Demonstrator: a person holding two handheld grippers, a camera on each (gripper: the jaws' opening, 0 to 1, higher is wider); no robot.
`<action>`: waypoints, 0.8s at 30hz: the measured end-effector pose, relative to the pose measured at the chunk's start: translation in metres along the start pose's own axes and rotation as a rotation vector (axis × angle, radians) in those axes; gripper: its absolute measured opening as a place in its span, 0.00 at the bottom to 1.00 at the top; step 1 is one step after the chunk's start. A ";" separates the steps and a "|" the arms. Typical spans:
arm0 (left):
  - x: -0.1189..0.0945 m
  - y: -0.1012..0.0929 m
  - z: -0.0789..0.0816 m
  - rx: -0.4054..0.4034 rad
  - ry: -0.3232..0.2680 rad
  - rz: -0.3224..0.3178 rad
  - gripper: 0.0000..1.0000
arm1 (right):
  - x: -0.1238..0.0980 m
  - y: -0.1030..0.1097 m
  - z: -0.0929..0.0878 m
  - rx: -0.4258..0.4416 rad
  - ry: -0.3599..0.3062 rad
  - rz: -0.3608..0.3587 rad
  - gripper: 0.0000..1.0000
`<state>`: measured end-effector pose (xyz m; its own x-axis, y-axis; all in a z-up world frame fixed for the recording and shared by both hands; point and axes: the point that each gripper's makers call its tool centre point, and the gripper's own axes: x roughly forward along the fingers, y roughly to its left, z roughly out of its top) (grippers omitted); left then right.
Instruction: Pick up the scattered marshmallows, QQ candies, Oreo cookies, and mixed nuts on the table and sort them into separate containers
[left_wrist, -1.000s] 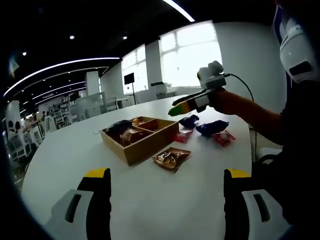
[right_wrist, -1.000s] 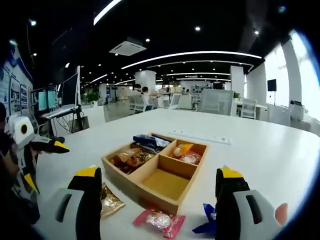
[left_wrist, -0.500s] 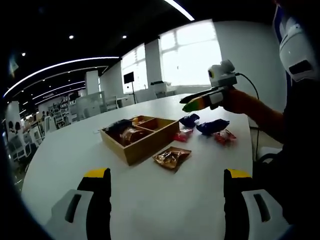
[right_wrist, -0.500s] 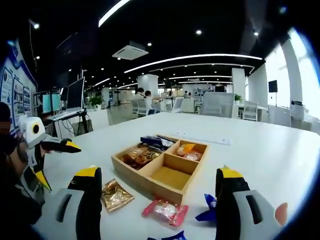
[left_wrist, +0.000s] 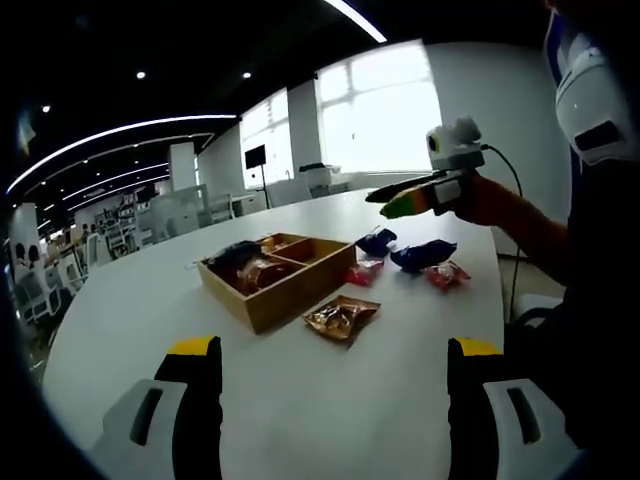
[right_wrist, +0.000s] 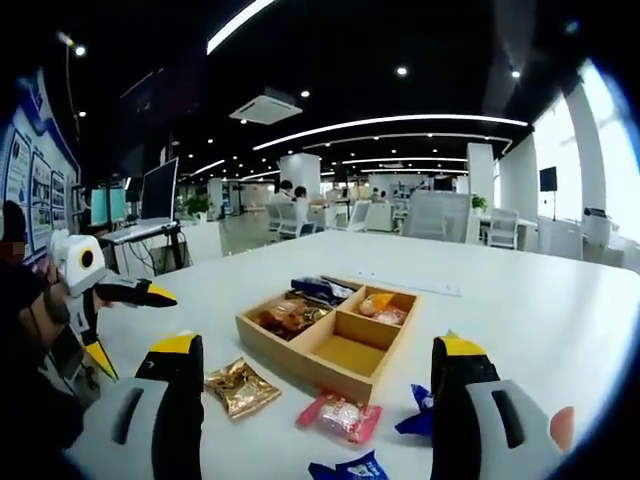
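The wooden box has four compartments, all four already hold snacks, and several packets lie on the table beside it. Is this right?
Not fully. The wooden box has four compartments, but only three hold snacks; the near compartment is empty, as the right gripper view shows. Packets do lie beside it on the table: a gold packet, a pink packet and blue packets.

A large monitor (right_wrist: 157, 190) stands on a desk (right_wrist: 135, 233) beyond the white table (right_wrist: 560, 320), near office chairs (right_wrist: 425, 214).
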<state>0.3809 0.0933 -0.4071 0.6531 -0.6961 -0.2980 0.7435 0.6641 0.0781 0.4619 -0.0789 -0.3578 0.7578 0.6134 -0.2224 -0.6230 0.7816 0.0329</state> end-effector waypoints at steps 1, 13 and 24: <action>0.000 0.000 0.000 0.000 0.001 0.000 0.97 | -0.001 0.001 0.001 0.002 -0.004 0.003 0.90; 0.001 0.001 -0.001 0.000 -0.004 0.005 0.97 | -0.013 0.002 0.006 0.010 -0.020 0.004 0.90; 0.000 0.001 0.000 0.014 -0.015 0.004 0.97 | -0.025 0.003 0.008 0.014 -0.021 0.003 0.90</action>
<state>0.3815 0.0939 -0.4072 0.6582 -0.6975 -0.2833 0.7427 0.6632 0.0925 0.4423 -0.0908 -0.3444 0.7602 0.6176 -0.2014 -0.6223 0.7814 0.0472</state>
